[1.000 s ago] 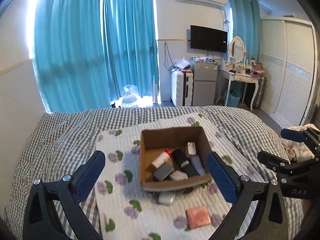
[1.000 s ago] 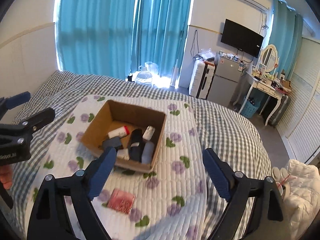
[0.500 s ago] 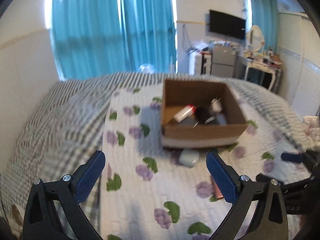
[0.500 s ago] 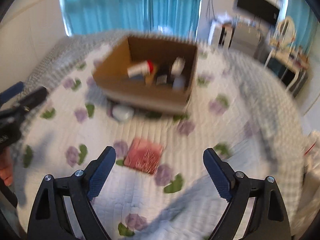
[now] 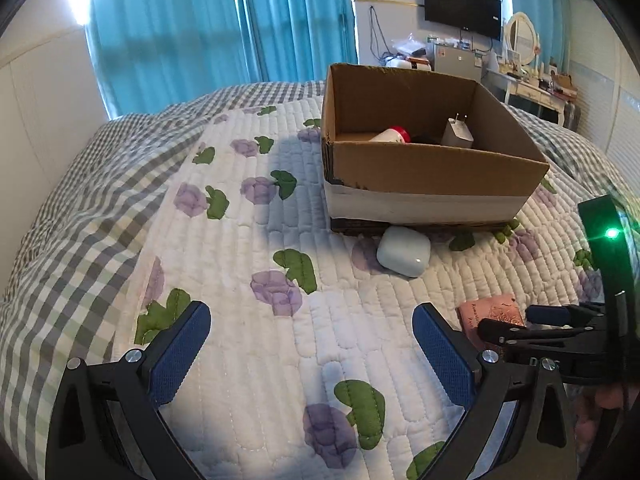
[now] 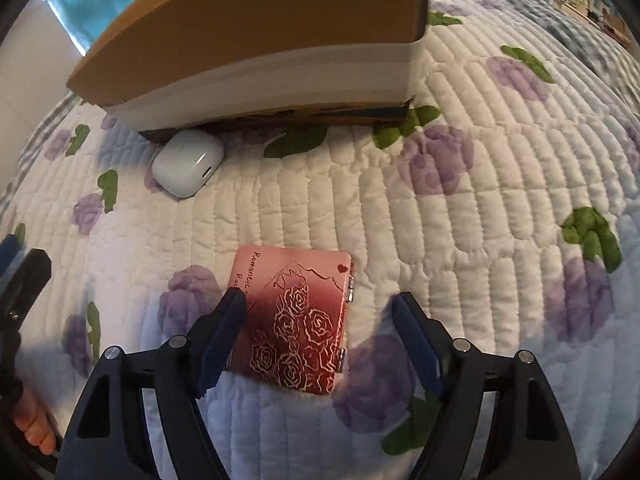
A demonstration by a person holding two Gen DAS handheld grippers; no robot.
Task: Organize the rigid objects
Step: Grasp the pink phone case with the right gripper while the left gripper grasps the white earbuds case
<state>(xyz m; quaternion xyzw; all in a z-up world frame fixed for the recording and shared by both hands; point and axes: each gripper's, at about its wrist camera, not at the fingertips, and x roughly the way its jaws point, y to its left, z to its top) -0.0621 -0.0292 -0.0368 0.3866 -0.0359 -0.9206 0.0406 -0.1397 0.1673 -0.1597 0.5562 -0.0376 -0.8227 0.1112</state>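
Note:
A pink case with a rose pattern [image 6: 296, 320] lies flat on the quilt. My right gripper [image 6: 320, 304] is open low over it, its left finger at the case's left edge, its right finger clear of the case. The case also shows in the left wrist view [image 5: 490, 314]. A white earbud case [image 6: 188, 162] lies against the front of a cardboard box [image 6: 256, 40], and it shows in the left wrist view [image 5: 404, 250]. The box [image 5: 436, 172] holds a white bottle with a red cap [image 5: 390, 135] and a white charger [image 5: 458, 132]. My left gripper [image 5: 312, 332] is open and empty above the quilt.
A white quilt with purple flowers [image 5: 260, 248] covers a grey checked bedspread [image 5: 80, 200]. Blue curtains [image 5: 200, 28] hang behind the bed. A wall television [image 5: 462, 18], a fridge and a dressing table stand at the far right.
Both grippers have dropped from high above the bed to just over the quilt. The right gripper has closed in on the pink case, which now lies between its fingers.

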